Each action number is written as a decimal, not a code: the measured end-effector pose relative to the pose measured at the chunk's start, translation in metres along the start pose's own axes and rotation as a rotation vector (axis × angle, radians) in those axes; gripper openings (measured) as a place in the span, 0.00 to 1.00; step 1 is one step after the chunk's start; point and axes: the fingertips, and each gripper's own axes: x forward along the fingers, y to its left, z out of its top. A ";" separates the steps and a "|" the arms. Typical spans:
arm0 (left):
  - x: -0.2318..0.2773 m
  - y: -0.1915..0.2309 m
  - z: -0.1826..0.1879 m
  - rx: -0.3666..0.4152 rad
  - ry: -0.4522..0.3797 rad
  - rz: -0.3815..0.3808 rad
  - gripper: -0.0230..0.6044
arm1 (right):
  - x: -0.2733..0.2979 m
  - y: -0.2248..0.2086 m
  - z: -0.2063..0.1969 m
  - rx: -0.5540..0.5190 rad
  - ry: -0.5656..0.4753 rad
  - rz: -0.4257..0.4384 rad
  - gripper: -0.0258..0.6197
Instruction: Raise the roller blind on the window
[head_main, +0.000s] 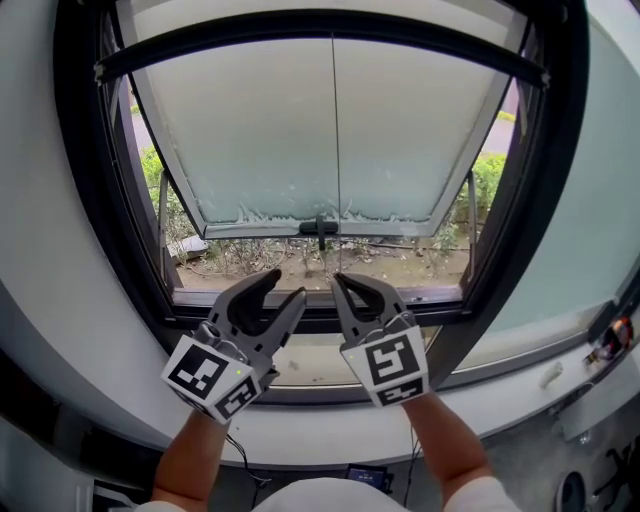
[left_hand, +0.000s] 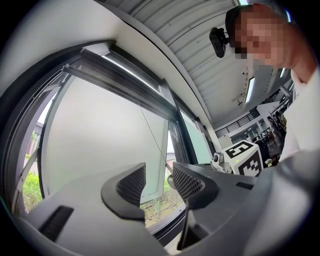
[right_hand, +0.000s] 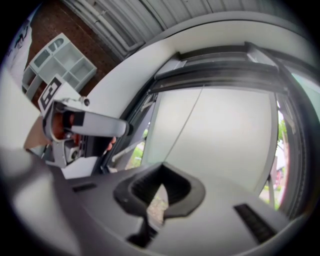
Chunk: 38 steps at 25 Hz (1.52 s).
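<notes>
The pale roller blind (head_main: 260, 130) hangs over most of the window, its bottom bar (head_main: 320, 228) low over the opening. A thin pull cord (head_main: 335, 130) runs down the middle of the blind to my right gripper (head_main: 345, 290). That gripper is shut, and the cord (right_hand: 187, 122) leads straight into its closed jaws (right_hand: 160, 175). My left gripper (head_main: 287, 287) stands open beside it, just left of the cord (left_hand: 152, 135), with nothing between its fingers (left_hand: 132, 182). Both grippers are held in front of the lower window frame.
A dark window frame (head_main: 110, 220) surrounds the glass, with a white sill (head_main: 330, 365) below. Shrubs and bare ground (head_main: 250, 255) show under the blind. A second glass pane (head_main: 600, 180) lies to the right. A white shelf unit (right_hand: 62, 65) stands behind me.
</notes>
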 end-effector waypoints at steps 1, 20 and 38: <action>0.000 -0.001 -0.001 -0.002 0.002 -0.002 0.33 | 0.000 -0.001 0.004 0.001 -0.010 -0.003 0.07; 0.001 -0.006 -0.014 -0.041 0.029 -0.006 0.33 | -0.001 -0.021 0.040 -0.010 -0.078 -0.029 0.07; 0.001 -0.006 -0.020 -0.049 0.037 -0.007 0.33 | 0.003 -0.041 0.068 -0.027 -0.134 -0.070 0.07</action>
